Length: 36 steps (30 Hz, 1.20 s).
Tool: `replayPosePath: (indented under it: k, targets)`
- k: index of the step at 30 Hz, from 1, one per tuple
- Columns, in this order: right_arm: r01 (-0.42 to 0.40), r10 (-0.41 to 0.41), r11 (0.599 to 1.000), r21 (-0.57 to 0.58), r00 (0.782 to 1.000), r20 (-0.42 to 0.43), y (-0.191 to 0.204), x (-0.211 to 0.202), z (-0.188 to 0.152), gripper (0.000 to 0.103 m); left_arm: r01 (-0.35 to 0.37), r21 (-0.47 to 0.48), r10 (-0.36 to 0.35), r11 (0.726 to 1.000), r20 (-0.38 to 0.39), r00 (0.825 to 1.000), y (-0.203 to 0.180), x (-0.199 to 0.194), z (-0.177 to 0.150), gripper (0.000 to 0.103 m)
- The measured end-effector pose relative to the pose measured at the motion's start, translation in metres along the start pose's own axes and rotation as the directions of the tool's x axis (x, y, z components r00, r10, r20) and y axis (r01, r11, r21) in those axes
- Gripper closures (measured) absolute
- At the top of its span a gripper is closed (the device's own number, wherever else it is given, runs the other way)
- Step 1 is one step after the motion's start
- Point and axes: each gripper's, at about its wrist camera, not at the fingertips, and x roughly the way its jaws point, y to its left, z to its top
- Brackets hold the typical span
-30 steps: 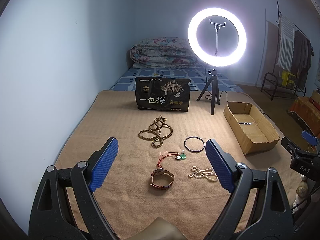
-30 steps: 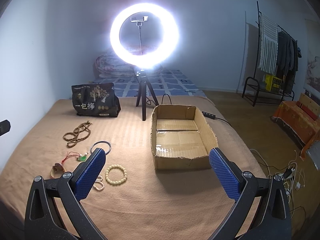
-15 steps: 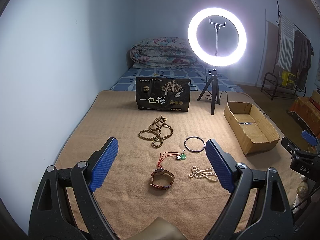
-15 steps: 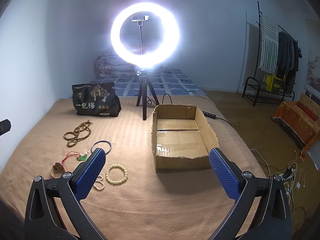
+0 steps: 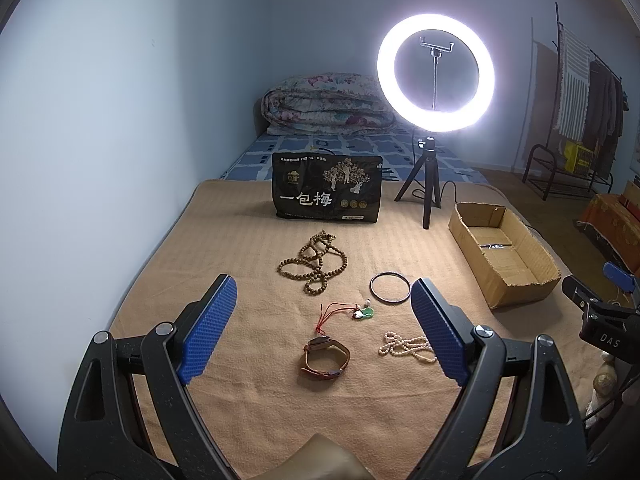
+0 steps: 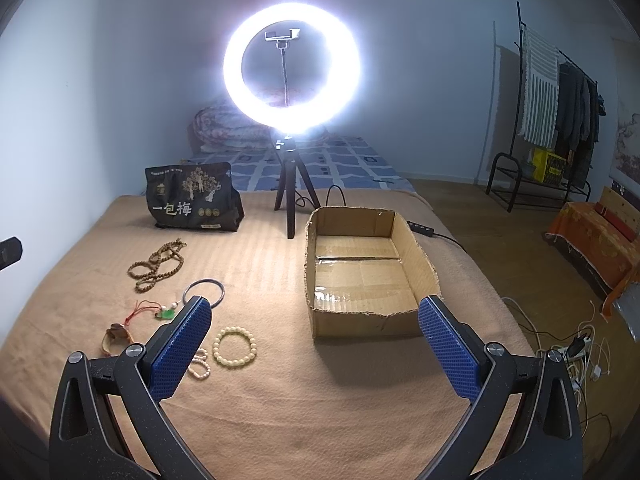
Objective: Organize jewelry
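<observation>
Tan blanket covers the bed, jewelry scattered over its left half: a leather bracelet (image 5: pixel 325 358) lies directly ahead of the left tool (image 5: pixel 322 326), released. That hand is nearer. The right tool (image 6: pixel 316 344), also released, faces the empty cardboard box (image 6: pixel 366 268).

Tan blanket (image 5: pixel 248 248), blue-checked sheet (image 5: pixel 288 150)

Brown bead necklace (image 5: pixel 314 262), dark bangle (image 5: pixel 390 288) and red-cord green pendant (image 5: pixel 362 313) lie flat beyond the left jaws. Leather watch (image 5: pixel 325 358) sits between them, pearl strand (image 5: pixel 406 346) against the right finger. Cream bead bracelet (image 6: pixel 234 347) lies beside the right gripper's left finger, open cardboard box (image 6: pixel 362 276) upright between its jaws.
</observation>
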Motion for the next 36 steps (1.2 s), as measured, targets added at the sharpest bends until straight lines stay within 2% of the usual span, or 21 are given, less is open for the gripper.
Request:
replayPosePath:
  k: [11,21,24,29,30,32,33,36]
  targets:
    - [-0.011,0.011,1.000,0.003,1.000,-0.020,0.000,0.005,0.001,0.000,-0.015,-0.006,0.014,1.000,-0.016,1.000,0.006,0.007,0.002,0.012]
    - [-0.054,0.052,0.998,-0.036,0.997,-0.065,0.012,0.023,-0.007,0.000,-0.063,-0.057,0.059,0.996,-0.065,0.996,0.035,0.034,-0.001,0.012]
    - [-0.116,0.110,0.992,-0.046,0.988,-0.111,0.018,0.037,-0.013,0.000,-0.050,-0.061,0.045,0.997,-0.091,0.995,0.042,0.046,-0.004,0.012]
    - [-0.204,0.198,0.979,-0.005,0.957,-0.211,0.025,0.067,-0.025,0.000,-0.039,-0.069,0.029,0.997,-0.147,0.989,0.051,0.069,-0.017,0.012]
    - [-0.203,0.199,0.979,0.004,0.954,-0.225,0.026,0.072,-0.026,0.000,-0.034,-0.068,0.022,0.997,-0.159,0.987,0.052,0.074,-0.019,0.014]
    - [-0.201,0.200,0.979,0.019,0.948,-0.248,0.025,0.080,-0.029,0.000,-0.025,-0.069,0.011,0.997,-0.196,0.981,0.051,0.084,-0.026,0.025]
    - [-0.198,0.199,0.980,0.029,0.944,-0.265,0.024,0.086,-0.031,0.001,-0.018,-0.072,0.002,0.997,-0.215,0.977,0.050,0.088,-0.029,0.026]
    - [-0.187,0.195,0.981,0.054,0.930,-0.311,0.021,0.100,-0.037,0.010,0.002,-0.082,-0.025,0.997,-0.283,0.959,0.050,0.108,-0.041,0.038]
